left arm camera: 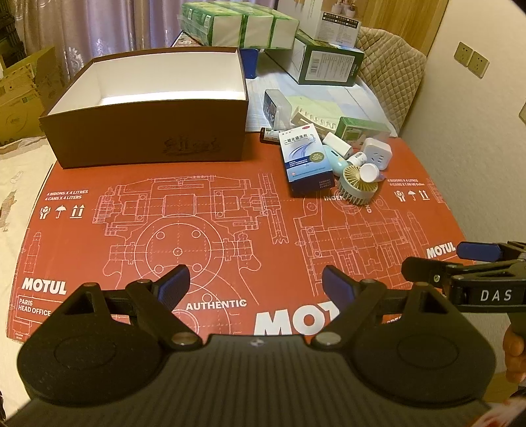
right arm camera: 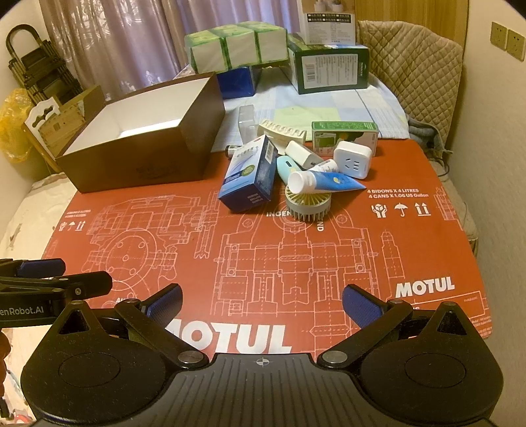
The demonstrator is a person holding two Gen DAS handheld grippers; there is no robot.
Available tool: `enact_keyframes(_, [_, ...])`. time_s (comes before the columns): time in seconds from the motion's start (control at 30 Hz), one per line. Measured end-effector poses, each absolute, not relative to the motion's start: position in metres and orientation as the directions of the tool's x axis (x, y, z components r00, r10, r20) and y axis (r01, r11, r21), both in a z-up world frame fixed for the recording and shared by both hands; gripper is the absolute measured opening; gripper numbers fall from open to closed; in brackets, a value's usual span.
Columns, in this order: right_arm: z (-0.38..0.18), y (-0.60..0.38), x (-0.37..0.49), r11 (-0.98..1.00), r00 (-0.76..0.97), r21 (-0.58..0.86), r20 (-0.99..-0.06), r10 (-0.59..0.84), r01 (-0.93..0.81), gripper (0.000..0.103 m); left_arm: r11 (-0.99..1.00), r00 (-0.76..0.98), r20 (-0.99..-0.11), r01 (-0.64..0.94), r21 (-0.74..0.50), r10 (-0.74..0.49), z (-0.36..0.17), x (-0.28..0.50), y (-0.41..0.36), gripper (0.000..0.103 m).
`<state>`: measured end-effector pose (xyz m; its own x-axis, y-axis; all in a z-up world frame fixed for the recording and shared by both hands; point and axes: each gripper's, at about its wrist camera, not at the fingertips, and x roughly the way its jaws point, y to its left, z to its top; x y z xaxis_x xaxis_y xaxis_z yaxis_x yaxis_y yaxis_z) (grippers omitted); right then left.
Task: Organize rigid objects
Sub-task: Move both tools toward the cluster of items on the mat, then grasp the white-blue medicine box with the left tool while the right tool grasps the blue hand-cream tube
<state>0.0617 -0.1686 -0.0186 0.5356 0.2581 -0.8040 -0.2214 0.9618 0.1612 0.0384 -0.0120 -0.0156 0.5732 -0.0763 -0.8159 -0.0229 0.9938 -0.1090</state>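
A brown open box [left arm camera: 148, 139] [right arm camera: 138, 164] with a white, empty inside stands at the far left of the red mat [left arm camera: 230, 230] [right arm camera: 263, 249]. To its right lies a heap: a blue carton [left arm camera: 307, 161] [right arm camera: 250, 175], a small grey fan [left arm camera: 356, 185] [right arm camera: 307, 202], a blue tube [right arm camera: 323, 180], a white plug adapter [left arm camera: 378, 152] [right arm camera: 353, 157], a white charger [right arm camera: 300, 154], a green carton [left arm camera: 360, 131] [right arm camera: 342, 136]. My left gripper [left arm camera: 256, 289] and right gripper [right arm camera: 261, 303] both hover open over the near mat edge, empty, well short of the heap.
Stacked tissue packs [left arm camera: 240, 23] [right arm camera: 233, 47] and a green-and-white box [left arm camera: 325, 64] [right arm camera: 328, 67] stand behind the heap. A quilted chair back [right arm camera: 411, 62] is at the far right by the wall. The other gripper shows at each view's side [left arm camera: 476, 272] [right arm camera: 42, 279].
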Motion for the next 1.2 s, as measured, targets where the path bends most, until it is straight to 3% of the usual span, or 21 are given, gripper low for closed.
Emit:
enact_keyframes(0.57, [-0.022,-0.182,0.085,0.961,0.516,0.173,-0.816,0.262,-0.215,0.101,0.995,0.554,-0.829,-0.005,-0.096,-0.077,-0.019,0.071,-0.025,0.085])
enact_keyframes(1.1, [-0.024,-0.21,0.149,0.964,0.55,0.226,-0.792,0.264,-0.137,0.101,0.998,0.538,-0.84,0.018,-0.067,-0.066,-0.036,0.148,-0.05,0.085])
enact_keyframes(1.2, [-0.027,-0.206,0.164,0.966,0.56,0.213,-0.787,0.26,-0.149,0.095,0.998,0.533,-0.845,0.015,-0.056,-0.056,-0.04,0.162,-0.053,0.085])
